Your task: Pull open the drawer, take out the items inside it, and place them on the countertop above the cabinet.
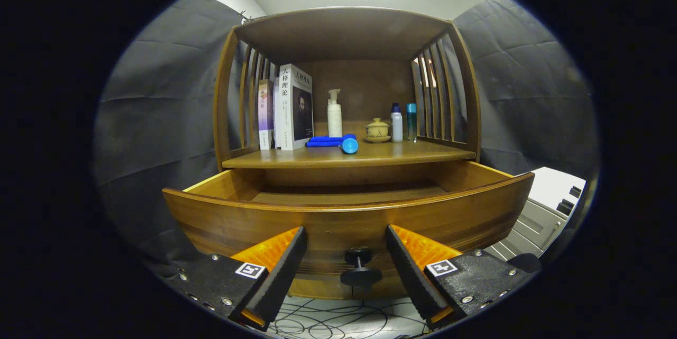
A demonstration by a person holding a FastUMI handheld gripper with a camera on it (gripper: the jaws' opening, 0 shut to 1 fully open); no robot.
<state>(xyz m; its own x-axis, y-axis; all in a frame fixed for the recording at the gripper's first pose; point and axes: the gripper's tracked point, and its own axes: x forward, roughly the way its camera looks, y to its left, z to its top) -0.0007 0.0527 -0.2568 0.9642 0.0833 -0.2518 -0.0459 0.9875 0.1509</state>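
Note:
The wooden drawer (pixel 344 217) of the cabinet stands pulled out toward me, and the part of its floor that shows is bare wood. Its dark round knob (pixel 359 267) sits between my fingers without touching either one. My gripper (pixel 346 246) is open, level with the drawer front. On the countertop (pixel 370 155) above the drawer lies a blue item (pixel 333 141) with a round blue end, just beyond the drawer.
On the countertop stand two books (pixel 288 109), a white pump bottle (pixel 334 114), a small lidded cup on a saucer (pixel 377 130), and two slim bottles (pixel 403 123). Slatted wooden sides and a top shelf enclose it. Cables lie on the floor below. A white unit (pixel 545 207) sits right.

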